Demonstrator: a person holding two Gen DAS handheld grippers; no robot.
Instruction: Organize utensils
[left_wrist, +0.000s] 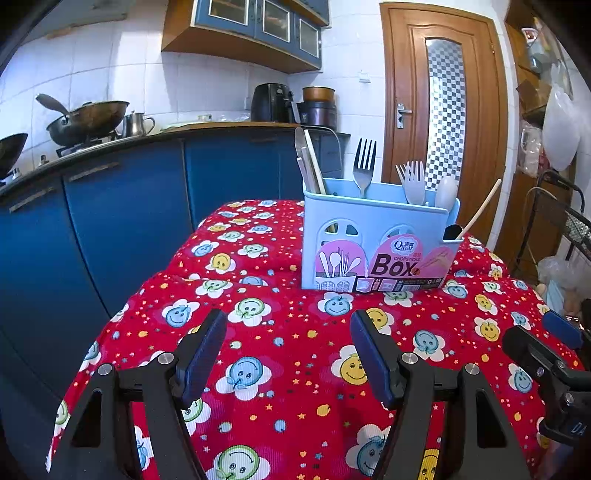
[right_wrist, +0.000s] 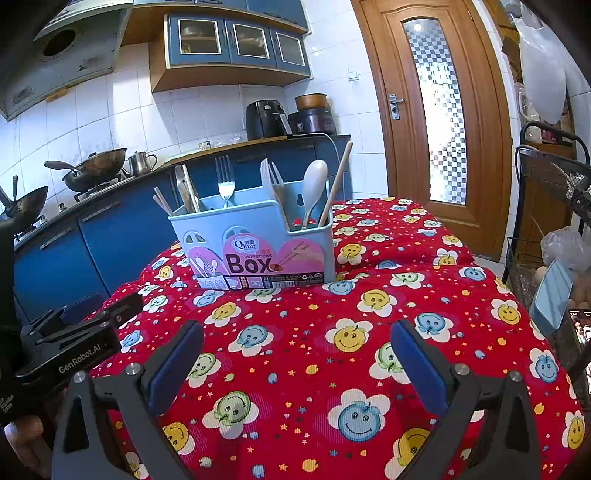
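Left tool (left_wrist: 288, 343) and right tool (right_wrist: 295, 350), both spread wide and holding nothing, poised above the red smiley-print cloth (right_wrist: 314, 332) covering the desk. The light-blue utensil box (left_wrist: 373, 236), labelled "Box", stands upright on the cloth at 12 to 1 o'clock in the left wrist view and at 11 o'clock in the right wrist view, well apart from both tools. Inside it, standing upright: chopsticks and a flat metal utensil (right_wrist: 186, 190) at the left end, a metal fork (left_wrist: 364, 162) in the middle, a pale plastic fork (left_wrist: 413, 181) and a white spoon (right_wrist: 313, 184) toward the right, and a wooden stick (right_wrist: 338, 181) leaning out at the right end. The right tool body appears at 4 o'clock in the left wrist view.
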